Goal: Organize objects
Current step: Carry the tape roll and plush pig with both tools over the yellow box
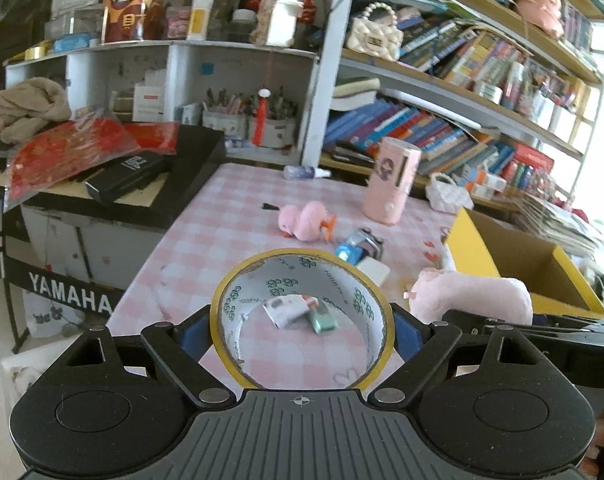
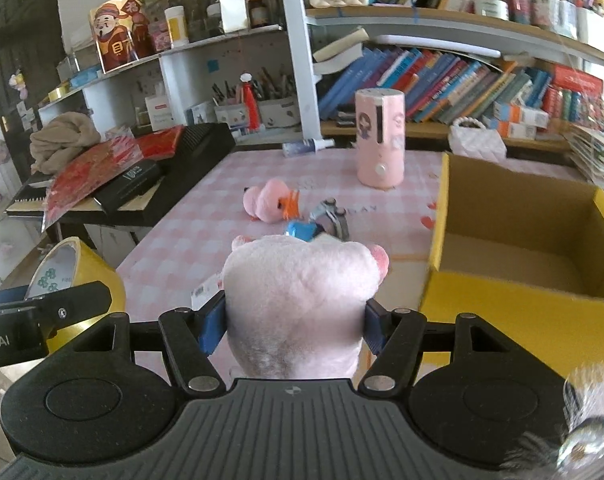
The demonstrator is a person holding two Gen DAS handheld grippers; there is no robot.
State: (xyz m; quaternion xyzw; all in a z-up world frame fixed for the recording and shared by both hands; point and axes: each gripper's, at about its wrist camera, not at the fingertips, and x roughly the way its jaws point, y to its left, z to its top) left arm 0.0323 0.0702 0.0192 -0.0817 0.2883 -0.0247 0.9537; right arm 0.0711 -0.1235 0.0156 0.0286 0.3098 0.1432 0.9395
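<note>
My left gripper (image 1: 302, 334) is shut on a yellow tape roll (image 1: 376, 312), held above the pink checked table (image 1: 205, 224); the roll also shows in the right wrist view (image 2: 85, 268). My right gripper (image 2: 293, 320) is shut on a pink plush pig (image 2: 297, 296), seen from the left wrist too (image 1: 470, 294). A yellow cardboard box (image 2: 502, 304) stands open to the right, also in the left wrist view (image 1: 474, 244). On the table lie a pink duck plush (image 2: 267, 200), a blue and silver object (image 2: 318, 220) and a small green item (image 1: 324, 318) seen through the roll.
A pink cylinder (image 2: 380, 140) stands at the table's far side, a small bottle (image 2: 306, 146) lies beyond it. A keyboard piled with red bags (image 2: 113, 172) borders the table's left edge. Bookshelves (image 2: 462, 80) fill the back.
</note>
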